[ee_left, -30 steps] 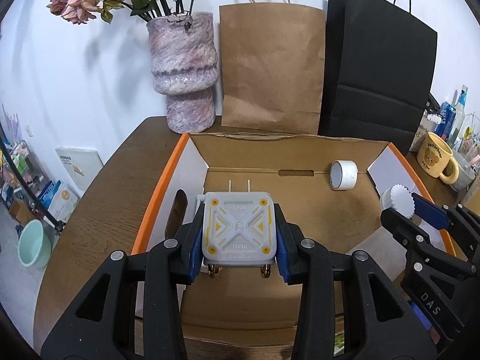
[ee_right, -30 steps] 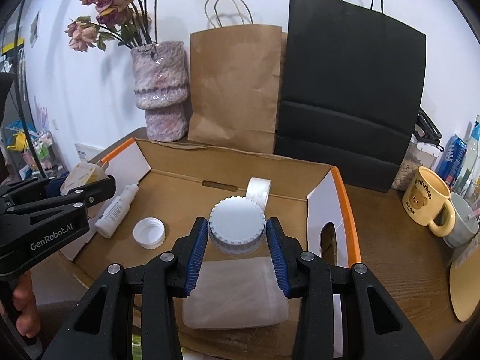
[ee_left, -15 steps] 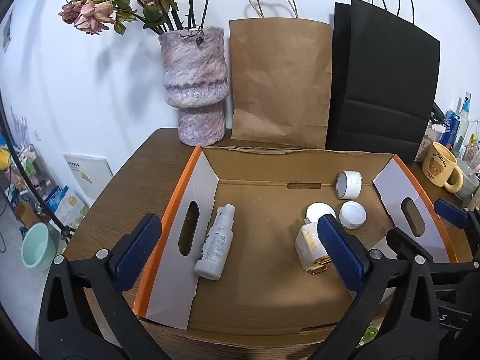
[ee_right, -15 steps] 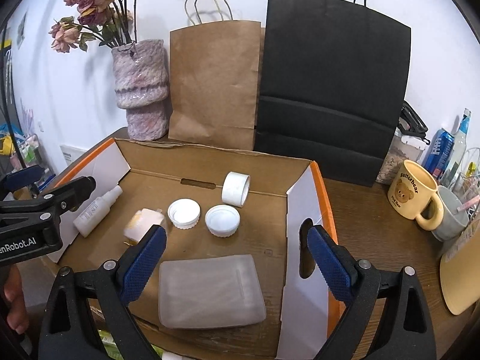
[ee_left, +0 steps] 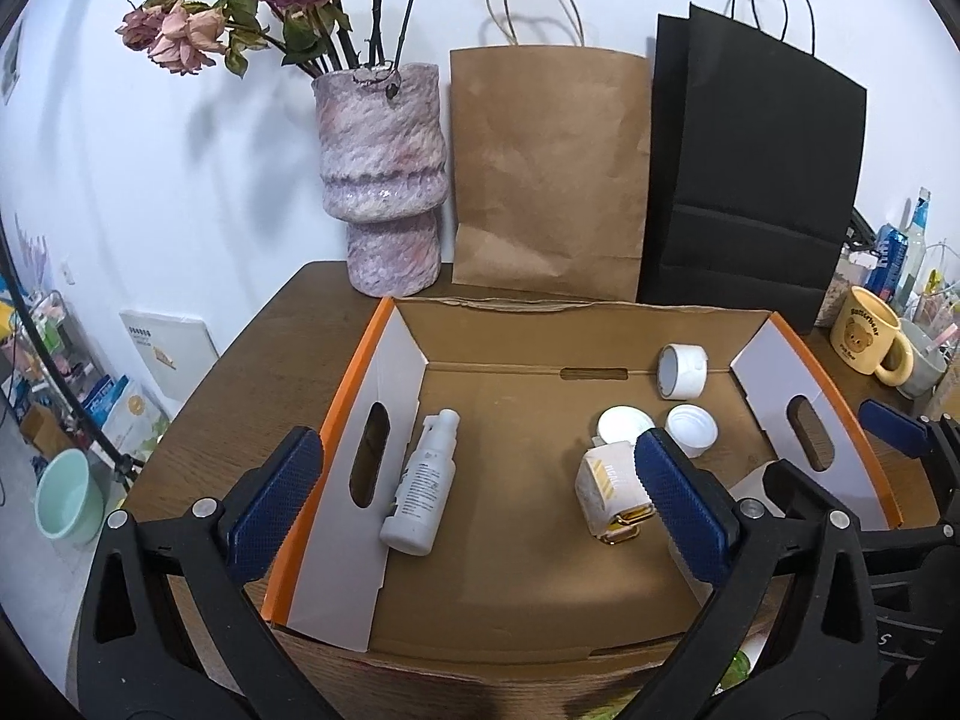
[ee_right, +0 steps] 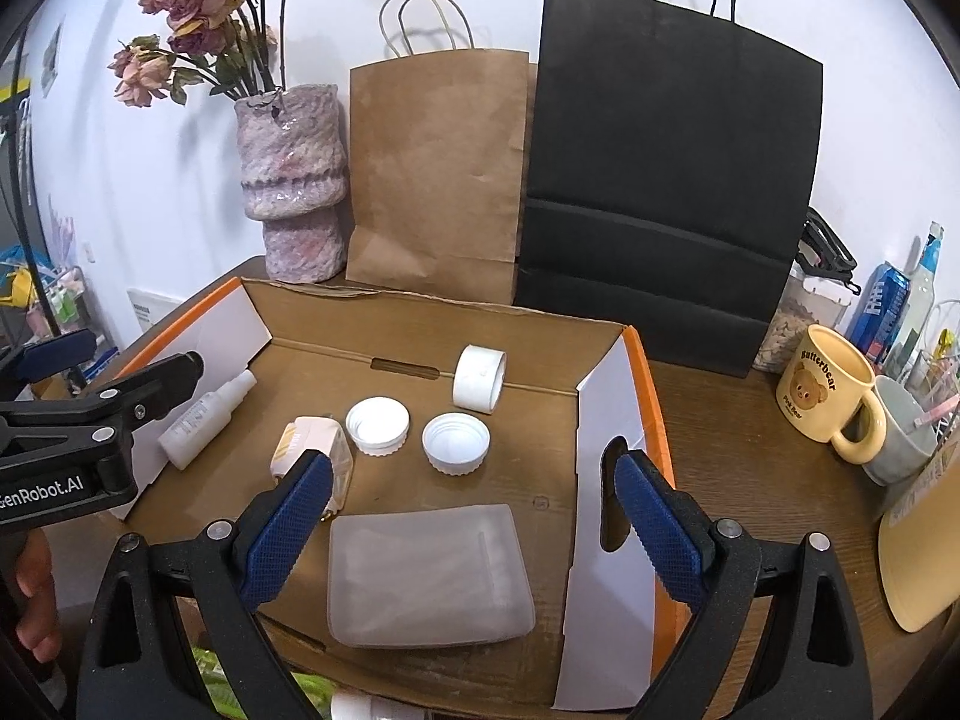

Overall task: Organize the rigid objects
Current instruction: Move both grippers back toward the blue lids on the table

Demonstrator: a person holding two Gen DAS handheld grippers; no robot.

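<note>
Both sets of fingers are spread wide and hold nothing: the left gripper (ee_left: 474,504) and the right gripper (ee_right: 471,531) sit at the near edge of the cardboard box (ee_right: 312,354). Closest inside the box lies a flat frosted pouch (ee_right: 429,576). Past it lie a small cream plug (ee_right: 309,450) on its side and a white spray bottle (ee_left: 423,480) by the left wall. Farther in are two white caps (ee_right: 378,425) (ee_right: 456,443), then a tape roll (ee_right: 479,377) by the back wall. Behind the box on the tabletop (ee_left: 258,360) stand a vase (ee_left: 384,180) and two paper bags (ee_left: 549,168).
</note>
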